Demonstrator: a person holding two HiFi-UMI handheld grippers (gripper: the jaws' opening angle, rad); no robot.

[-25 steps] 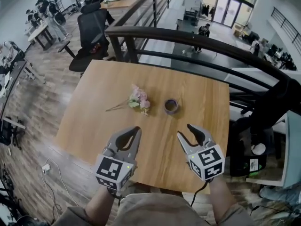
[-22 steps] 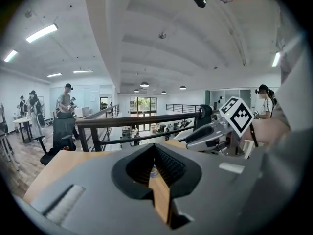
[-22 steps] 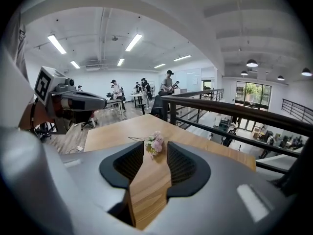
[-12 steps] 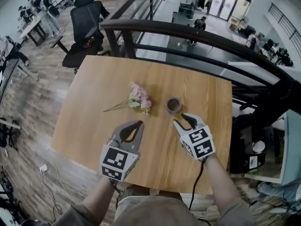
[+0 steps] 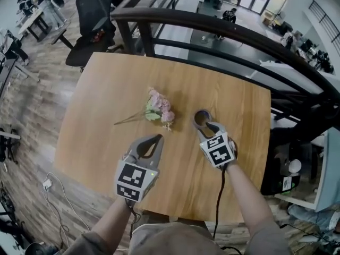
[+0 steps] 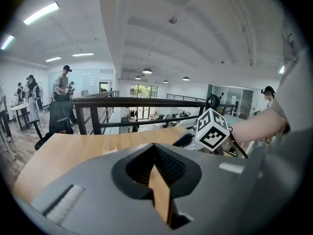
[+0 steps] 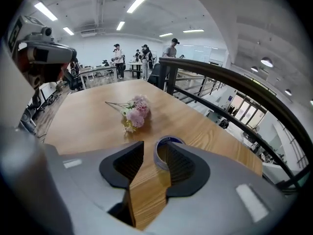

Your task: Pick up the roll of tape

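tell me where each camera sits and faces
Head view: on the person's head, looking down at the table; left hand-held gripper, right hand-held gripper, left forearm, right forearm show.
Left gripper view: on the left hand-held gripper, facing along its shut jaws toward the railing; right forearm shows.
Right gripper view: on the right hand-held gripper, facing along its open jaws at the roll of tape and flowers.
Shared: roll of tape and flowers, in head and right gripper views.

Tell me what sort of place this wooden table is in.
Most likely an open-plan office or lab, on an upper level. A dark railing runs behind the wooden table with a lower floor beyond, an office chair stands nearby, and people stand at desks.
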